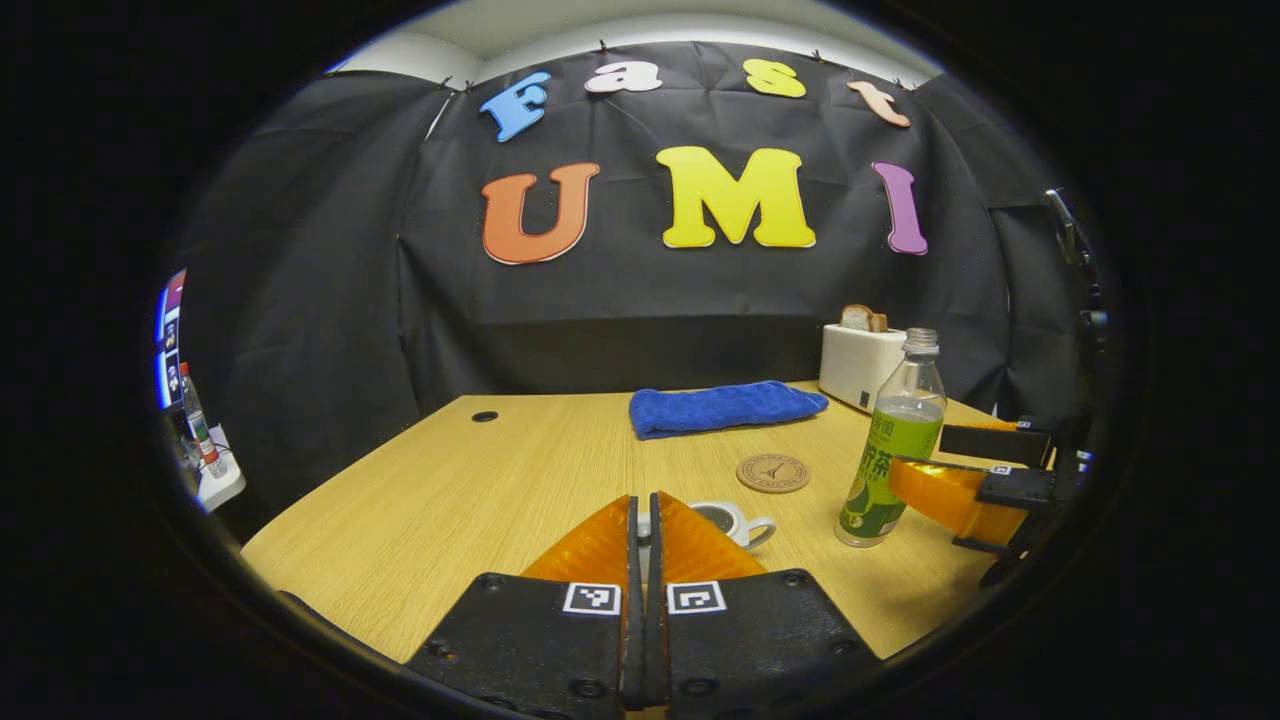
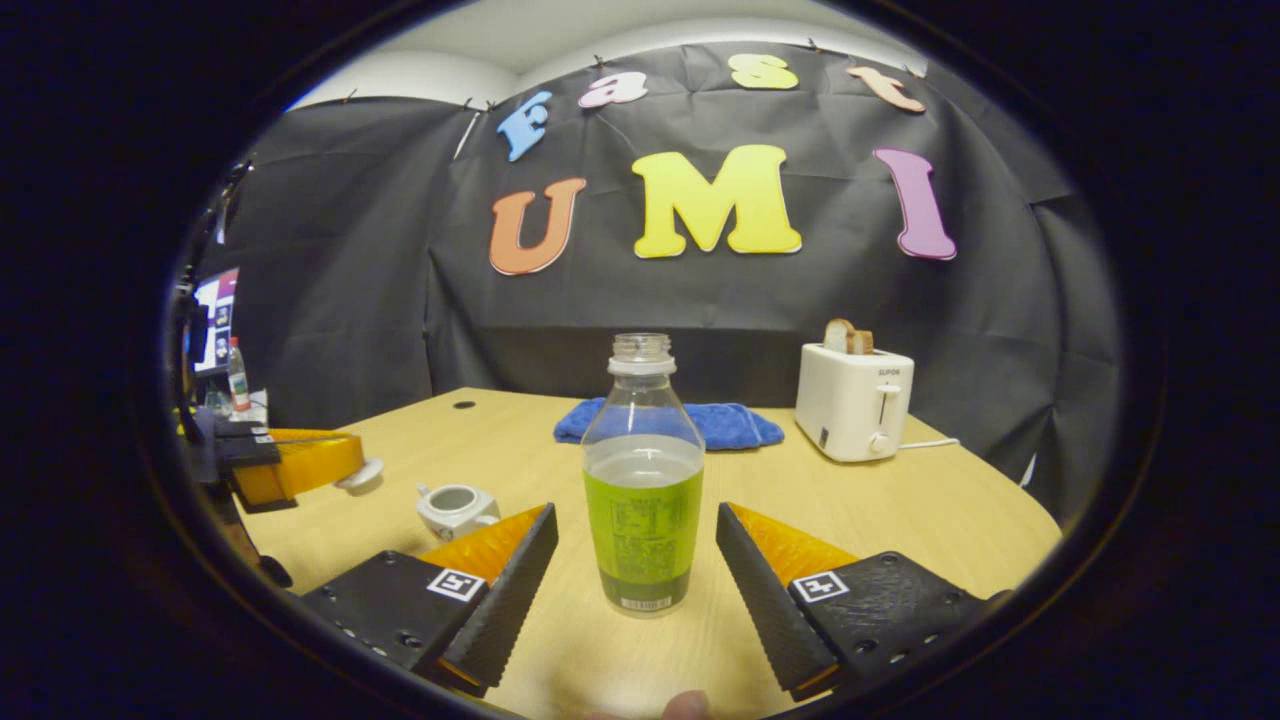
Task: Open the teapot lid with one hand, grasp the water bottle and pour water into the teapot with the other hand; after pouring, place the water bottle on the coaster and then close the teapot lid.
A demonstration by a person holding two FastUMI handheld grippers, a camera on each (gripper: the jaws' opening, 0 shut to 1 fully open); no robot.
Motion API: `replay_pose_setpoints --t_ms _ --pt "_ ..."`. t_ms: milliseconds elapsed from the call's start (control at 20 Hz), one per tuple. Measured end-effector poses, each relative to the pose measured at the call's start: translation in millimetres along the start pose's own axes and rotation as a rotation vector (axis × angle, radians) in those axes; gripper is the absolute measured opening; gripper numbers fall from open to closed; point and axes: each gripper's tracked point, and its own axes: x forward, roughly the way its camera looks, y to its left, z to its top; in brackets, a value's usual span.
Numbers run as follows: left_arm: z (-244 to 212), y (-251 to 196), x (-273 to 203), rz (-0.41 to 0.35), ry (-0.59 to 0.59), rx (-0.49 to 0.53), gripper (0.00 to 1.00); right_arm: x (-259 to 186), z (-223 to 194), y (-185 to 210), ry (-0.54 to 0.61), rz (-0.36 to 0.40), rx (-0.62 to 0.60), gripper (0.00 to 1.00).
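Your left gripper (image 1: 645, 520) fingers pinch the teapot lid (image 2: 360, 474); your right gripper (image 2: 637, 545) fingers stand apart around the bottle (image 2: 642, 480), centre frame.

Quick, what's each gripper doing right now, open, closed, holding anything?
Left gripper: shut on the teapot lid, lifted off the teapot.
Right gripper: open, fingers either side of the water bottle, not touching.

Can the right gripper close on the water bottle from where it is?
Probably yes: the right gripper is open, the water bottle stands upright between its fingers, and nothing sits between them on the table.
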Motion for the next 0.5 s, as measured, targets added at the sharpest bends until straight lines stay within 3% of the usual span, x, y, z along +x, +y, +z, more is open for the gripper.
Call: replay_pose_setpoints --t_ms 150,250,300,500 --pt "-3 10 -3 0.003 -0.001 -0.014 0.03 14 -2 2 0.012 -0.02 0.014 0.95" --pt "-6 16 -4 0.008 0.002 -0.021 0.03 17 0 5 0.017 -0.027 0.005 0.85" --pt "-8 20 -6 0.011 0.004 -0.023 0.03 17 2 6 0.022 -0.03 -0.004 0.75" --pt "-11 29 -8 0.011 -0.004 -0.033 0.03 15 10 23 0.036 0.008 -0.153 0.68"
